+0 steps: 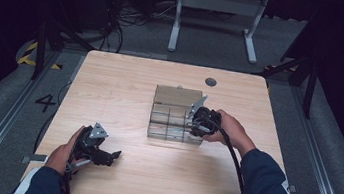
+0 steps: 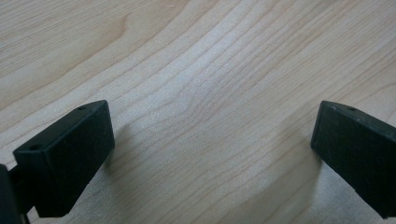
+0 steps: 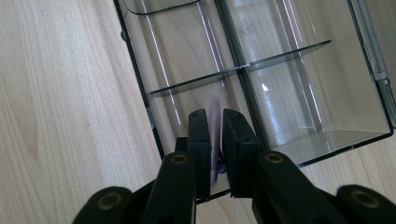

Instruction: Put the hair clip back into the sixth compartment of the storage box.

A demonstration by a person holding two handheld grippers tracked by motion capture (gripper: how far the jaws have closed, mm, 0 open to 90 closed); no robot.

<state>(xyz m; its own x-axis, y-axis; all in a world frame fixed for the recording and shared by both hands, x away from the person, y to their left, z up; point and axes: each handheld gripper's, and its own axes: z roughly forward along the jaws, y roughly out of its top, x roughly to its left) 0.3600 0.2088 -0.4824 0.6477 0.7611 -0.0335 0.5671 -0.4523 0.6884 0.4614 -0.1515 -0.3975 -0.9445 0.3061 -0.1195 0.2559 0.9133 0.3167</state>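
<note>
Item: table (image 1: 124, 96), pale wood grain, seen from above and close in both gripper views

Item: box (image 1: 176, 114), clear plastic, divided into compartments by thin walls, lid hinged open at the far side. Sits right of centre on the table. In the right gripper view its dividers (image 3: 238, 70) cross just beyond the jaws; the compartments in sight look empty.

Item: right gripper (image 3: 217, 135), held over the box's right edge in the high view, pointing down into it. Jaws nearly together, clamped on a thin purple piece (image 3: 215, 140). The piece is blurred; it appears to be a flat, slim object standing on edge between the jaws, long axis running along them toward the box floor. What it is cannot be told.

Item: left gripper (image 1: 101, 156), resting low near the front left of the table, well apart from the box. Jaws spread wide, nothing between them; bare wood below in the left gripper view.

Relation: the purple piece hangs directly above the near compartment at the box's edge, the divider just ahead of it. The right hand is the one at the box; the left is far off.

Judgement: likely step is placing the piece into a compartment; a straight descent and release would seem to do
</note>
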